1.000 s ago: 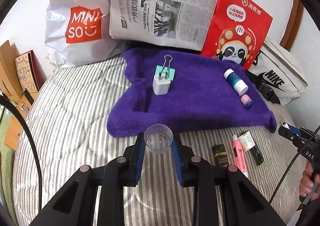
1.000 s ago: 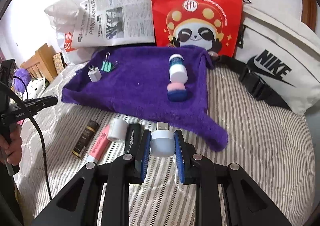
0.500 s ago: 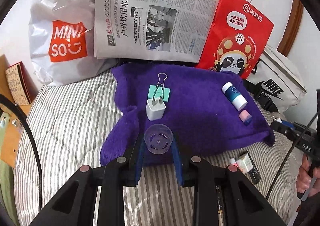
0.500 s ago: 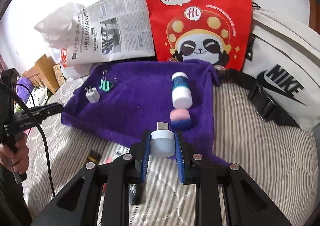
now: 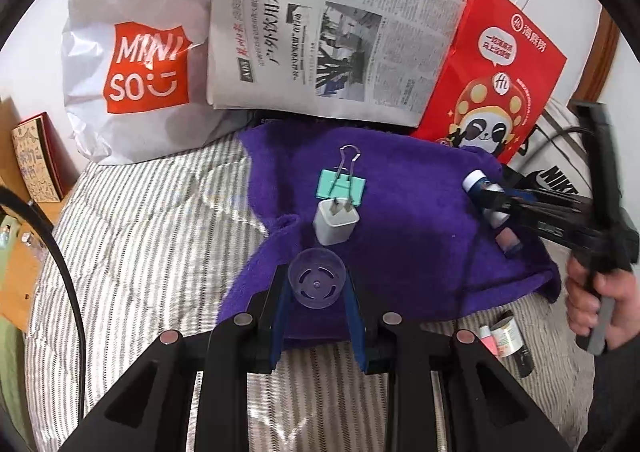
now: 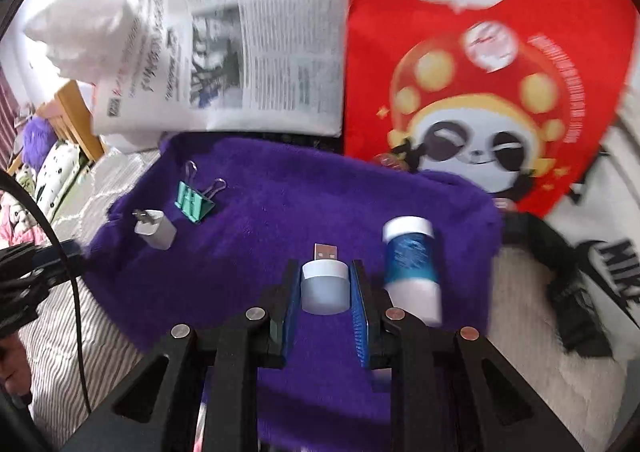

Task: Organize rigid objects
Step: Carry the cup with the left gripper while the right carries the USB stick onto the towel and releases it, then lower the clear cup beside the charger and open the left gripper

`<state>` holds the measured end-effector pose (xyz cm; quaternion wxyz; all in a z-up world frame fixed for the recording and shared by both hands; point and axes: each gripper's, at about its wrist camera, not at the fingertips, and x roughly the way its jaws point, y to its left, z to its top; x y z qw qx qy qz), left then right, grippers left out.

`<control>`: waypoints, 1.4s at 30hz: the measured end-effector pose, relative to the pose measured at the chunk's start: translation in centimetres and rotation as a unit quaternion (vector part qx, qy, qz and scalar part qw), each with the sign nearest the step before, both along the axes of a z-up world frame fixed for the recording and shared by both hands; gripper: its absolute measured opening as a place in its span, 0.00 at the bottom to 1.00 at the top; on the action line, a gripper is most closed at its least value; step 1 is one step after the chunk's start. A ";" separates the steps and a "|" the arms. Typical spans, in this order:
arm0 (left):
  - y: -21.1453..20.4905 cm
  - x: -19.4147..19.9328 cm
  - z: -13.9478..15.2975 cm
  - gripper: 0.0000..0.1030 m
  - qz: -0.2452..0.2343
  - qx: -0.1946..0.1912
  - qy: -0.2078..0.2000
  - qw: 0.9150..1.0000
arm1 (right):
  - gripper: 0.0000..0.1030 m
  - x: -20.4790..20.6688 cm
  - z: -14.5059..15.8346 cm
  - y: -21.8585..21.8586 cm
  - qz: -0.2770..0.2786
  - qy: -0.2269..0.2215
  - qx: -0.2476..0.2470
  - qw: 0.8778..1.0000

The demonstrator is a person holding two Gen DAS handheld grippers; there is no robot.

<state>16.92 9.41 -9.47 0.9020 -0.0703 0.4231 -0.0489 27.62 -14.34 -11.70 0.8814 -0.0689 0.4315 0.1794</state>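
A purple towel (image 5: 400,220) lies on the striped bedding. On it are a white charger plug (image 5: 335,222), a teal binder clip (image 5: 341,188), a blue-and-white tube (image 6: 412,272) and a small pink piece (image 5: 508,240). My left gripper (image 5: 316,292) is shut on a clear round plastic cap (image 5: 317,283), over the towel's near edge just short of the charger. My right gripper (image 6: 325,284) is shut on a white USB light (image 6: 324,284) with its plug pointing forward, over the towel just left of the tube. In the left wrist view it partly hides the tube.
A white Miniso bag (image 5: 136,64), a folded newspaper (image 5: 328,40) and a red panda paper bag (image 5: 492,84) stand behind the towel. A white Nike bag (image 6: 600,252) lies at the right. Several small cosmetics (image 5: 504,340) rest on the bedding (image 5: 140,232) near a hand (image 5: 592,304).
My right gripper has carried the USB light forward from the bedding onto the towel, next to the tube. My left gripper has moved forward with the cap, over the towel's near edge.
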 end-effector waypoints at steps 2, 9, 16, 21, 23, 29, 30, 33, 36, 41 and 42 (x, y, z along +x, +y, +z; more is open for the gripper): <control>0.3 0.0 0.0 0.25 0.001 -0.004 0.000 1.000 | 0.23 1.4 -1.1 0.6 -0.003 0.010 -0.013 1.000; 0.6 0.4 -0.3 0.25 -0.007 -0.004 0.002 1.000 | 0.23 4.7 -2.1 1.1 -0.029 0.022 -0.052 0.998; 0.8 0.5 -0.7 0.25 -0.014 -0.009 0.008 1.000 | 0.23 6.3 -3.0 0.6 -0.036 0.052 -0.044 0.997; 0.7 0.7 -0.7 0.25 -0.015 -0.005 0.010 1.000 | 0.23 6.7 -3.0 0.4 -0.036 0.056 -0.042 0.997; 0.6 0.7 -0.6 0.25 -0.014 -0.003 0.012 1.000 | 0.25 6.8 -3.0 0.4 -0.037 0.056 -0.046 0.997; 0.2 0.4 -0.2 0.25 -0.021 -0.012 0.019 1.000 | 0.44 5.7 -2.7 0.0 -0.030 0.055 -0.060 0.996; 0.1 0.4 -0.1 0.25 -0.021 -0.011 0.019 1.000 | 0.44 5.4 -2.5 -0.1 -0.027 0.057 -0.054 0.997; -0.3 0.6 0.0 0.25 -0.022 -0.013 0.019 0.999 | 0.44 3.4 -1.2 -0.4 -0.020 0.045 -0.053 0.997; -0.9 1.3 -0.2 0.25 -0.022 -0.002 0.023 0.999 | 0.44 0.9 0.3 -1.0 -0.021 0.024 -0.049 0.998; -1.8 2.6 -1.0 0.25 -0.024 0.008 0.028 0.999 | 0.45 -4.7 2.4 -4.4 -0.053 -0.004 -0.024 0.998; -1.9 3.0 -1.3 0.25 -0.023 0.008 0.033 0.999 | 0.45 -5.9 2.7 -5.4 -0.058 -0.011 -0.021 0.998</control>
